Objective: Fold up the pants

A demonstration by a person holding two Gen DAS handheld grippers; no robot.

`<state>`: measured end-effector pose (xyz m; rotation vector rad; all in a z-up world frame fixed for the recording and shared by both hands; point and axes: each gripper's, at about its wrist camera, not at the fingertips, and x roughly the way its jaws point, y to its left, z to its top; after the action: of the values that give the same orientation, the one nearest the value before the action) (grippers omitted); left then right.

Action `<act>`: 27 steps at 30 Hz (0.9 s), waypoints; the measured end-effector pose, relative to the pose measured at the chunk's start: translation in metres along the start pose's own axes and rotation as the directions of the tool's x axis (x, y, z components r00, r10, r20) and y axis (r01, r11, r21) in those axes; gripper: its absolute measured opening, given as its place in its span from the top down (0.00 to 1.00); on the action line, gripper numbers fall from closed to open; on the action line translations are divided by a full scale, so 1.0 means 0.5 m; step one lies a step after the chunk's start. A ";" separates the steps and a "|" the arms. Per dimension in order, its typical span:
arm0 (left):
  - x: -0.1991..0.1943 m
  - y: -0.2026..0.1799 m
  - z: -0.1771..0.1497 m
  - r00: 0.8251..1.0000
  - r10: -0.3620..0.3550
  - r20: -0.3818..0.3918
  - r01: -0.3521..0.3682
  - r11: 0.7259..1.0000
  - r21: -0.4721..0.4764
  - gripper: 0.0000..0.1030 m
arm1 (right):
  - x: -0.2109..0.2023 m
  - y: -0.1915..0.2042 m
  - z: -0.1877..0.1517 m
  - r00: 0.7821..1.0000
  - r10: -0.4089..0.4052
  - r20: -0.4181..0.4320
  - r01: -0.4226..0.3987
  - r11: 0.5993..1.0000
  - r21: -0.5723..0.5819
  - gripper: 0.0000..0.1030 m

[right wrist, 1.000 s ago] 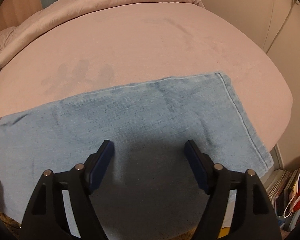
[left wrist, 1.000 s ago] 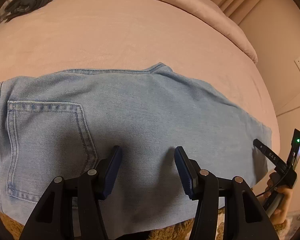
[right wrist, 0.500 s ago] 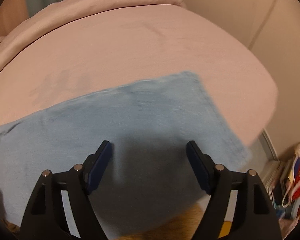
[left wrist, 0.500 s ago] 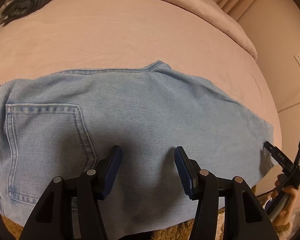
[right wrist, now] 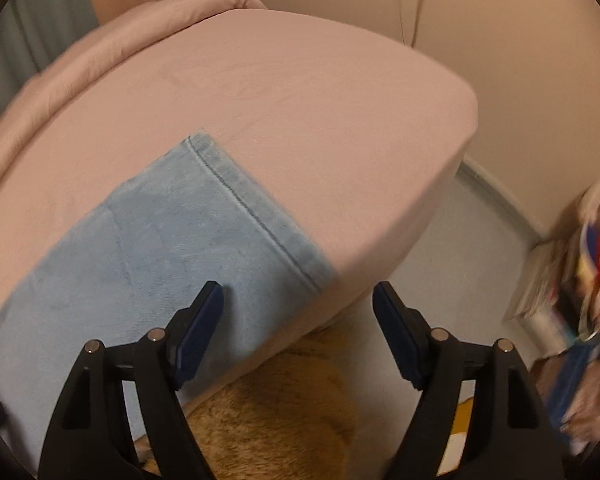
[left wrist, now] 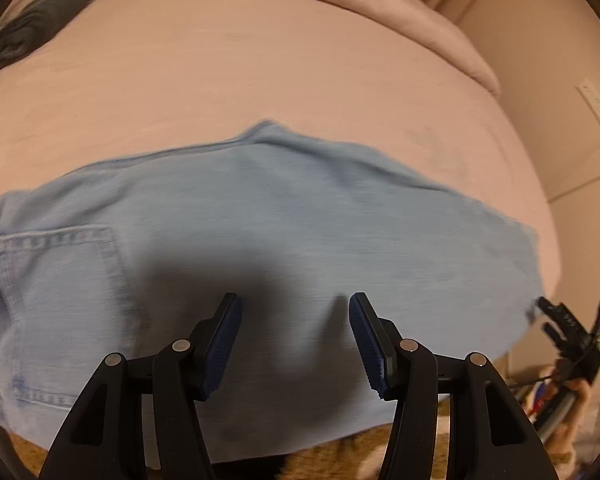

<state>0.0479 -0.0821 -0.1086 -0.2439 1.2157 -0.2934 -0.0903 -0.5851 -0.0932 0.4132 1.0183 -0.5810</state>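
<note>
Denim pants [left wrist: 284,232] lie flat on the bed [left wrist: 260,72]. Left tool [left wrist: 295,336] hovers above them, spread wide and empty. Right tool [right wrist: 298,328] gapes wide, angled over the hem [right wrist: 256,216].

My left view is smeared by motion: the pants [left wrist: 284,216] lose their weave, and the stitching of the back pocket [left wrist: 56,280] reads only as soft streaks. The waist end runs off the left edge, and the near edge of the pants drops behind my left gripper [left wrist: 295,340]. My right gripper [left wrist: 572,328] shows only small and blurred at the far right, so I cannot tell how its jaws stand from there. In my right view, the upper part of the pants is cut by the left edge, and the colourful clutter [right wrist: 596,264] by the wall is too blurred to name.
</note>
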 end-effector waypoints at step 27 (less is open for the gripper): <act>0.013 -0.021 0.006 0.987 -0.161 -0.014 0.161 0.987 0.001 0.32 | -0.006 0.008 -0.041 0.949 0.304 0.085 -0.315 0.931 0.186 0.58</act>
<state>0.0520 -0.0941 -0.1097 -0.3399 1.2118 -0.4377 -0.1027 -0.5697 -0.1000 0.7160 0.8234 -0.4062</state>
